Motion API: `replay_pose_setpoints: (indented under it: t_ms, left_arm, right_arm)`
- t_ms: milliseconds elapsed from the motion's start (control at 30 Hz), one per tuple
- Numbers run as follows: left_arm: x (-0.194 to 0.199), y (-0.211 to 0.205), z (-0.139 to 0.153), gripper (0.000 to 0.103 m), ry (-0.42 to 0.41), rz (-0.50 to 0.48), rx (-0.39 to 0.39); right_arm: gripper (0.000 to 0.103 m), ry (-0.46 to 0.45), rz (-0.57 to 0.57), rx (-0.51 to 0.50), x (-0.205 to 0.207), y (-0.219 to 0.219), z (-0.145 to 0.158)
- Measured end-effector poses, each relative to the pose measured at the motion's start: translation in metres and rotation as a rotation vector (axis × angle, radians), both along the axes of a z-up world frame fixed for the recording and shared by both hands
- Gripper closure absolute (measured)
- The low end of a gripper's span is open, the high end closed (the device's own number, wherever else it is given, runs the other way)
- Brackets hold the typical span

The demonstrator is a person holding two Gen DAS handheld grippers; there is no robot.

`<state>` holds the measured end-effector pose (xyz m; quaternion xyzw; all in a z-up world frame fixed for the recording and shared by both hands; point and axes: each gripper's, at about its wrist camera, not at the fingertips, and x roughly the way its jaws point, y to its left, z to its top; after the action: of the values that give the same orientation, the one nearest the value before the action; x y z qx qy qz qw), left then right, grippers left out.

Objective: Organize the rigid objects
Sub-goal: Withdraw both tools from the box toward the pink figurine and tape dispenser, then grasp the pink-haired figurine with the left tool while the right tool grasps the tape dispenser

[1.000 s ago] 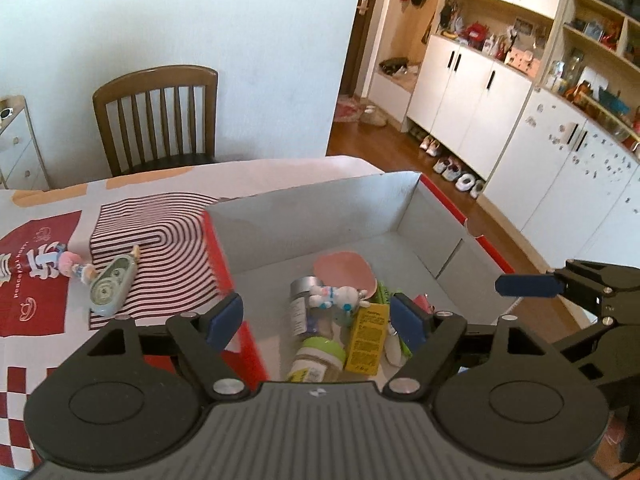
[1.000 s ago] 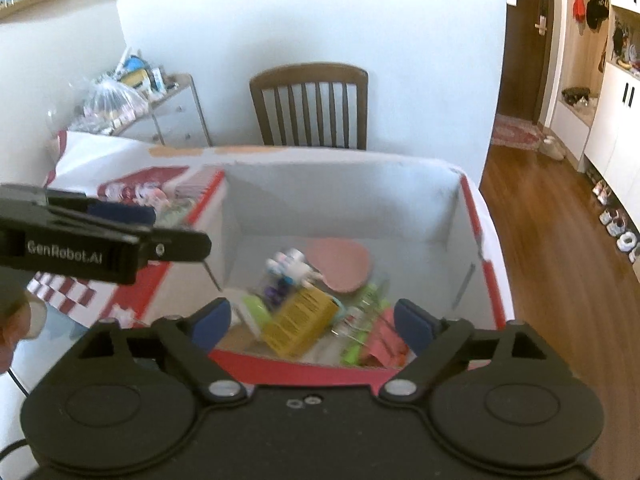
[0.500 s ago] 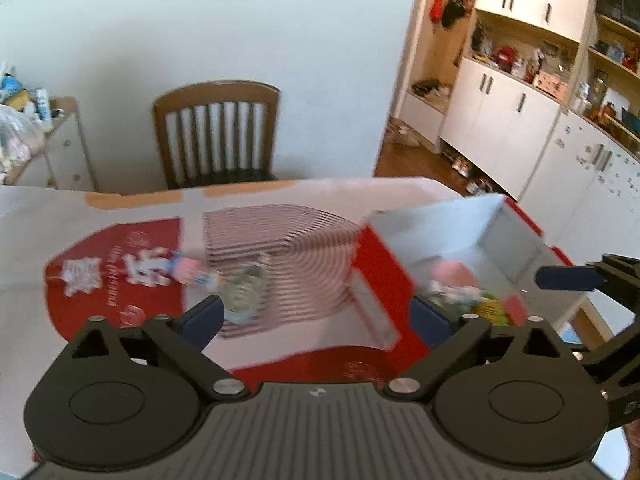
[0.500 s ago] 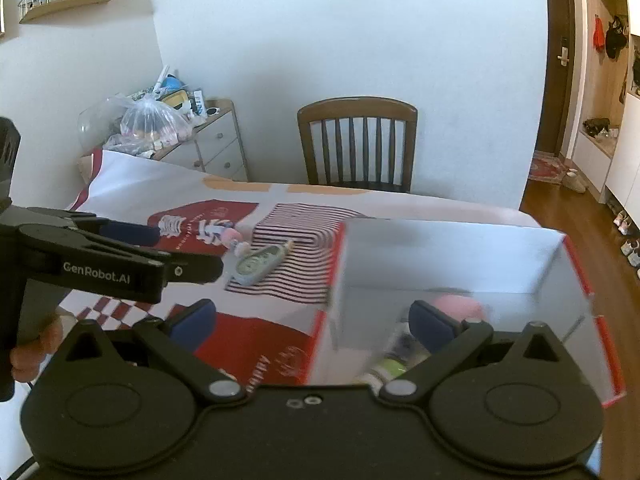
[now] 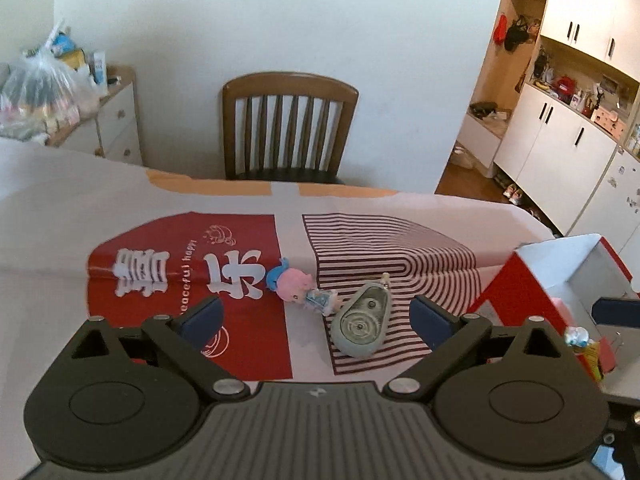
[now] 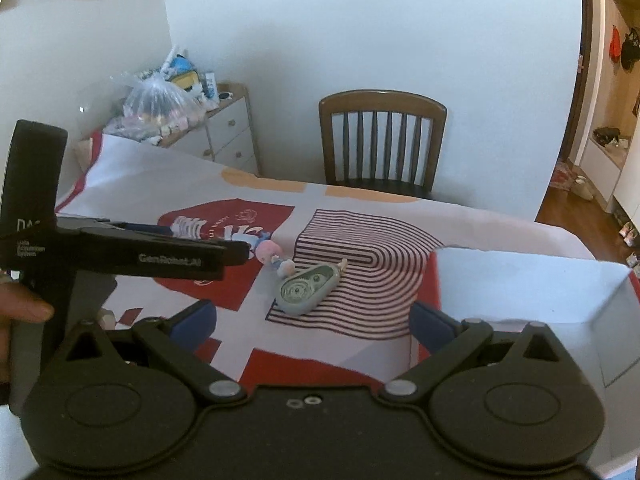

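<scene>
1. At the far left, a clear crinkled plastic bag (image 5: 38, 92) stuffed with small packets is sitting on a white wooden drawer cabinet (image 5: 116, 128); the right wrist view shows both more fully than the left wrist view does.
2. A smooth printed cloth in red, white and maroon stripes is covering the table (image 5: 80, 216), and a dark brown slatted wooden chair (image 5: 290, 128) is standing behind it against the wall.
3. A small glossy doll figure with pink hair and a blue bow (image 5: 298, 286) is lying on its side on the cloth, at the edge of the red panel.
4. Just right of it, nearly touching, a grey-green teardrop-shaped plastic tape dispenser (image 5: 362, 322) with round wheels showing on its face is lying flat on the striped patch.
5. The left gripper (image 5: 316, 316) is hovering above these two things, its blue-padded fingers (image 5: 200, 316) spread wide and grasping nothing. Only the right wrist view shows it from the side, with a bare hand (image 6: 20, 316) on its handle.
6. The right gripper (image 6: 312, 316) is also hanging released, fingers wide apart and touching nothing.
7. At the right, a red-and-white cardboard box with grey inner walls (image 5: 516, 280) is standing on the table. Only the left wrist view shows small things inside, among them a white toy figure (image 5: 576, 336) and a yellow packet (image 5: 592, 360).
</scene>
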<state>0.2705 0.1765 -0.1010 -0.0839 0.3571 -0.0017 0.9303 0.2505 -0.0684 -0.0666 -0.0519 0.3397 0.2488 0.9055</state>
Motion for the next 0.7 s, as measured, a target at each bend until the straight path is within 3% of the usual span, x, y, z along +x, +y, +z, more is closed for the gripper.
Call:
replay_pose_setpoints:
  t_ms: [133, 367, 700]
  left_arm:
    - [0.013, 0.008, -0.018, 0.003, 0.004, -0.003, 0.048]
    - [0.032, 0.012, -0.05, 0.003, -0.012, -0.047, 0.124]
    - [0.057, 0.007, -0.075, 0.003, -0.017, -0.094, 0.139]
  right_arm:
    - [0.001, -0.014, -0.031, -0.067, 0.023, 0.016, -0.003]
    - [0.001, 0.045, -0.054, -0.048, 0.058, 0.025, -0.009]
    - [0.004, 0.172, -0.113, -0.072, 0.109, 0.058, -0.034]
